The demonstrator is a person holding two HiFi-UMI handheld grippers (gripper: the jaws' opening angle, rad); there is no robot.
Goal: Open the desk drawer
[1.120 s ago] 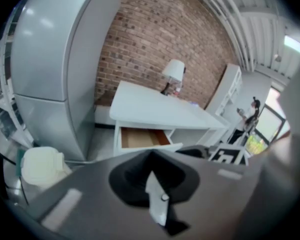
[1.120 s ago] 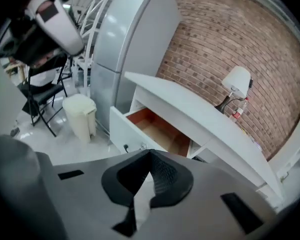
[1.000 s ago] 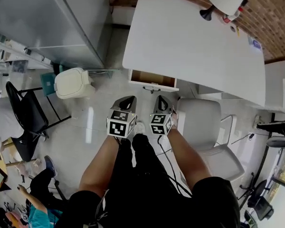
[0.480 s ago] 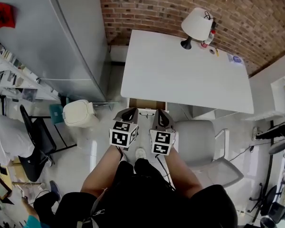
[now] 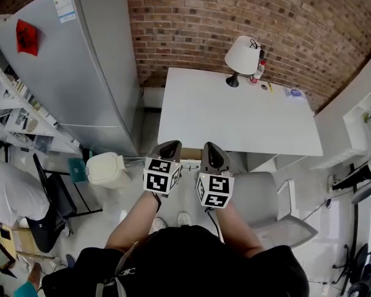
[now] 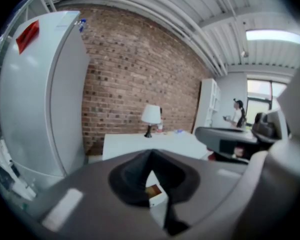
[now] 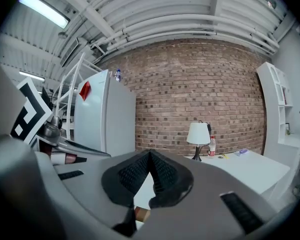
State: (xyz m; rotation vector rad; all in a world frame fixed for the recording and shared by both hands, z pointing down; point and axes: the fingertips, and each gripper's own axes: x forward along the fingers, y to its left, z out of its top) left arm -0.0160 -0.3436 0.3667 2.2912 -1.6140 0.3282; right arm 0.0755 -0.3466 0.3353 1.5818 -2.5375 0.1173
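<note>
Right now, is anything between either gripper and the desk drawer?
Nothing visible is. The drawer shows just beyond the left gripper and right gripper, under the desk front edge. The chair stands to its right and the bin to its left, both clear.

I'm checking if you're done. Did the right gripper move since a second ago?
Yes. The right gripper came up toward the camera: before its tip stopped short of the desk, now it overlaps the desk's front edge.
</note>
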